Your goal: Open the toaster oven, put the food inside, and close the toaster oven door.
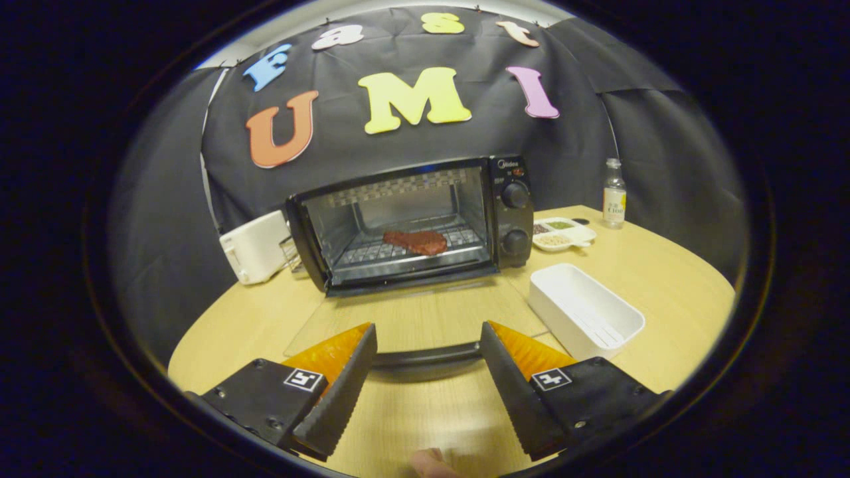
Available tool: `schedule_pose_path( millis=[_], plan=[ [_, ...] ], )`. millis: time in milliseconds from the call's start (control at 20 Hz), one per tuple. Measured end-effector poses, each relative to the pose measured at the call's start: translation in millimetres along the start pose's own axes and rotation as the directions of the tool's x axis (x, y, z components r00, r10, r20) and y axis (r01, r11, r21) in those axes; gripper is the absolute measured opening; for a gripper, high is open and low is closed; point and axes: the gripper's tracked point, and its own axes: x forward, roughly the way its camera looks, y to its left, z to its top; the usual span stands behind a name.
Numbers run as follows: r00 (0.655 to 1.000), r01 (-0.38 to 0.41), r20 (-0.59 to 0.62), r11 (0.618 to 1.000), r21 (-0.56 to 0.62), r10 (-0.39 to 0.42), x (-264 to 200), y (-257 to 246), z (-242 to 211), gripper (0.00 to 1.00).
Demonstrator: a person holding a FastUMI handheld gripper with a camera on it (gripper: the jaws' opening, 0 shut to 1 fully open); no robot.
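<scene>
On the wooden surface [664, 265] the toaster oven [412, 222] stands open with the steak [415, 241] on its rack, fingers [345, 385] apart astride the door handle [428, 356], a stiff, probably light glass door best lifted there.

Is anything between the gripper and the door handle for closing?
Nothing visible. The open gripper has its fingers on either side of the door handle, on the lowered glass door. The steak already lies on the rack.
</scene>
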Motion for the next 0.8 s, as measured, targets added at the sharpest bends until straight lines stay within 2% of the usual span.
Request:
schedule_pose_path(
  millis=[200,350,450,600,800],
  plan=[
    [0.996,-0.001,-0.088,0.996,-0.084,-0.007,-1,4,-37,0.99],
    [0.996,0.008,-0.083,0.996,-0.086,-0.015,2,3,-34,0.99],
    [0.992,0.0,-0.127,0.995,-0.095,-0.012,7,4,-42,0.99],
    [0.988,0.024,-0.149,0.998,-0.063,-0.034,11,-2,-42,0.99],
    [0.989,0.004,-0.144,1.0,-0.031,-0.009,15,1,-40,0.99]
  ],
)
